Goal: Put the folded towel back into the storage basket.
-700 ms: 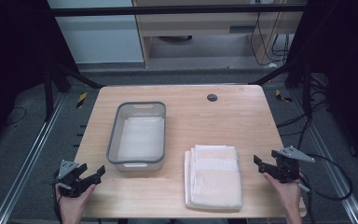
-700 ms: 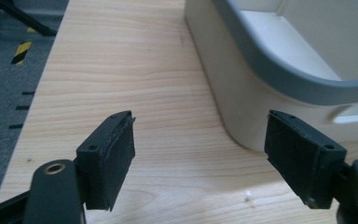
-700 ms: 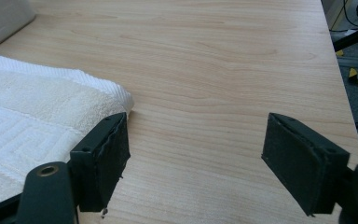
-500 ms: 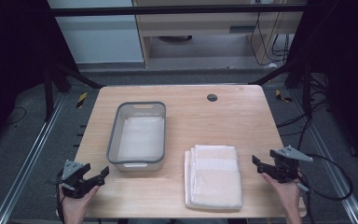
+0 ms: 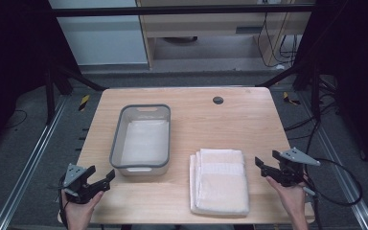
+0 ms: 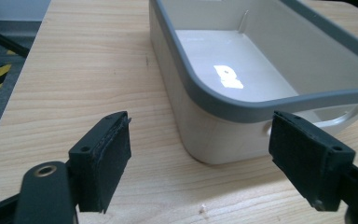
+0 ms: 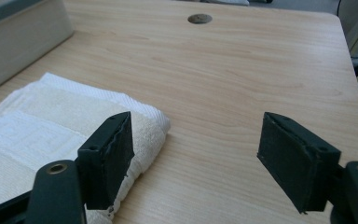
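both claws released w/ nothing btwn jaws, left gripper (image 5: 98, 181) by the tub (image 5: 141, 165) near corner, right gripper (image 5: 267, 168) just beside folded towel (image 5: 219, 179) at table's (image 5: 249, 120) front edge; risk: pinching only top layer so it unfolds.

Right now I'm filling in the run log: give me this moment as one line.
left gripper: open, empty, near bin corner | right gripper: open, empty, beside folded towel | towel: flat on table, untouched | bin: empty
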A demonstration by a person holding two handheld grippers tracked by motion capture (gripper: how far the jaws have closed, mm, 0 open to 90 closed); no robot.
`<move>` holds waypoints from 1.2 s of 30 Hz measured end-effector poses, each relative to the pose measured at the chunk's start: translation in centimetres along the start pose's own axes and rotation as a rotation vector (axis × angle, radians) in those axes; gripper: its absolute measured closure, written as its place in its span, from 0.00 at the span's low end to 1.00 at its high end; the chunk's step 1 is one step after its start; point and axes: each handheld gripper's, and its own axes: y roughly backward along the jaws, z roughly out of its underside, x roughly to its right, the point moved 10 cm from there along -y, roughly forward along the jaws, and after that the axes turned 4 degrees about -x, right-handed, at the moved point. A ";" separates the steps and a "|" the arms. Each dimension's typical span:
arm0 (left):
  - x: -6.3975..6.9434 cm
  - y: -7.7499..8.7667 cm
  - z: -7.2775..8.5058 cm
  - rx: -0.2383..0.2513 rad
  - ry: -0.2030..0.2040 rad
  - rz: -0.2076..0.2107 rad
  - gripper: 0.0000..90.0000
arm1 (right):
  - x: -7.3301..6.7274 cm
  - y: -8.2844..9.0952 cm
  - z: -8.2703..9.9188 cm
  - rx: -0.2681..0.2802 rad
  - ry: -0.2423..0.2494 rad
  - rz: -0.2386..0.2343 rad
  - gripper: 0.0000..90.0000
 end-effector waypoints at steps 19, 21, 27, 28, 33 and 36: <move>1.3 0.6 -3.8 0.055 -0.017 0.036 0.26 | -0.4 0.4 -2.1 0.014 0.025 -0.039 0.38; 1.3 0.6 -4.1 0.060 -0.016 0.036 0.27 | -0.4 0.5 -2.5 0.021 0.020 -0.039 0.38; 2.5 0.3 -4.9 0.066 -0.037 0.050 0.27 | -0.6 0.7 -3.7 0.038 0.015 -0.044 0.39; 2.9 0.2 -5.0 0.065 -0.042 0.055 0.27 | -0.6 0.8 -4.0 0.043 0.019 -0.047 0.39; 4.7 -0.4 -5.6 0.063 -0.067 0.079 0.28 | -1.0 1.0 -5.2 0.060 0.027 -0.054 0.40; 5.7 -0.7 -6.0 0.063 -0.081 0.093 0.28 | -1.3 1.1 -5.9 0.068 0.027 -0.063 0.41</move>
